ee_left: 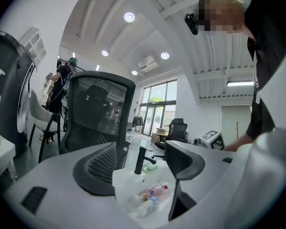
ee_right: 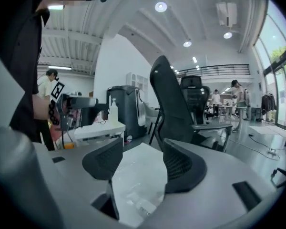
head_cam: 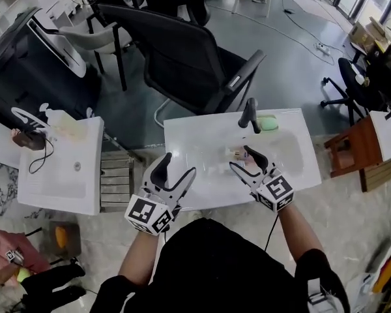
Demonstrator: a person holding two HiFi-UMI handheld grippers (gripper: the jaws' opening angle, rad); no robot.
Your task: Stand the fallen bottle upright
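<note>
Two small bottles lie on their sides on the white sink top (head_cam: 202, 142): a pinkish one with a red cap (ee_left: 155, 192) and a clear one with a blue label (ee_left: 147, 205). In the head view the bottles (head_cam: 238, 153) show just at the tips of my right gripper (head_cam: 240, 157), which is open around them without touching. The right gripper view has its open jaws (ee_right: 142, 162) above a clear lying bottle (ee_right: 140, 205). My left gripper (head_cam: 179, 165) hangs open and empty at the counter's near left; its own view (ee_left: 142, 166) looks across at the bottles.
A black faucet (head_cam: 249, 115) and a green soap bar (head_cam: 268, 123) stand at the counter's far edge. A black office chair (head_cam: 182, 57) is behind it. A second white sink unit (head_cam: 58, 168) stands at the left, a slatted crate (head_cam: 117, 181) between them, and a wooden stool (head_cam: 352, 145) at the right.
</note>
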